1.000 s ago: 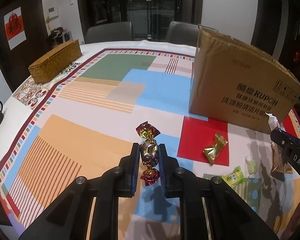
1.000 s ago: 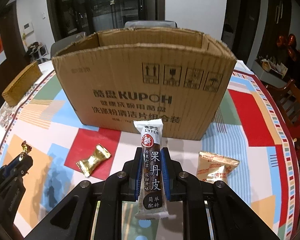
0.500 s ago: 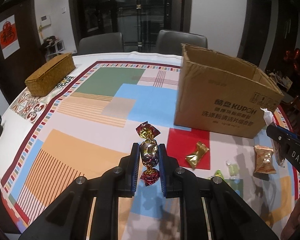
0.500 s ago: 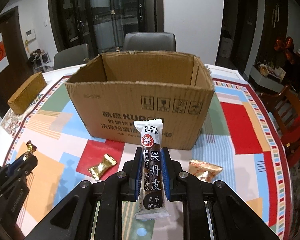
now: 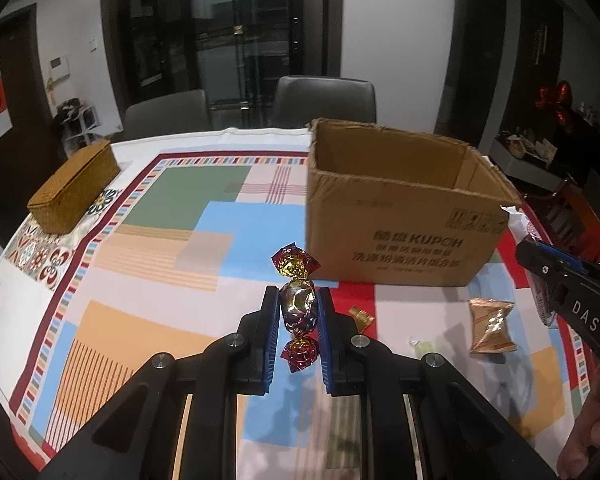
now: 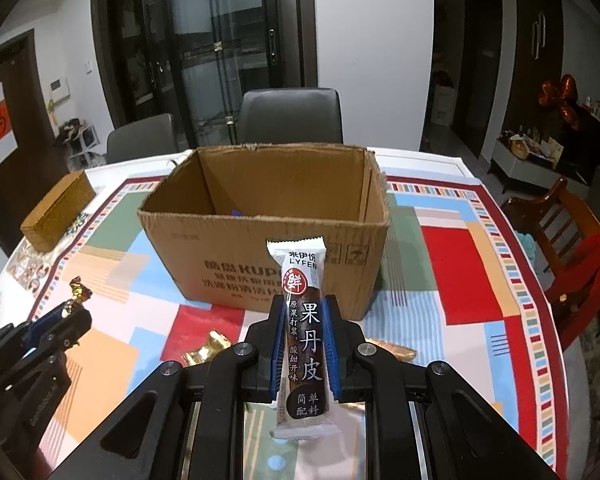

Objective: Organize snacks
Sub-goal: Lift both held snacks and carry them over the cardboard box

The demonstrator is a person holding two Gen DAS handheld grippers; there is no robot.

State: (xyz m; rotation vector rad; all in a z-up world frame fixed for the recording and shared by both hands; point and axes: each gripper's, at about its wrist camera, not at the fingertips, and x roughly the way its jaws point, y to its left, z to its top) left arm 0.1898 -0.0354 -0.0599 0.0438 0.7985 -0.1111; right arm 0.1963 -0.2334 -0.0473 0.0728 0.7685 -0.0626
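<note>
Left wrist view: left gripper [image 5: 298,312] has its jaws clamped on a foil-wrapped candy [image 5: 298,306], red/gold twist ends sticking out above & below the blue pads, held clear above the worktop [image 5: 148,264]. Cardboard box [image 5: 400,236] stands open-topped toward the worktop's far right, just beyond the candy. Near the box's front, on the cloth: a gold wrapped sweet [image 5: 362,315] partly hidden behind the right finger, a small pale-green candy [image 5: 422,346], and an orange snack packet [image 5: 492,326] nearer the right edge. Wicker box [image 5: 74,188] sits at the far left edge.

Right wrist view: right gripper [image 6: 304,344] w/ jaws closed on a dark fruit-leather bar [image 6: 302,332], upright, white top end poking up in front of the box's front wall. Box interior mostly hidden; something blue just shows at the bottom, can't tell what. Left gripper visible at lower left, candy tip showing.
</note>
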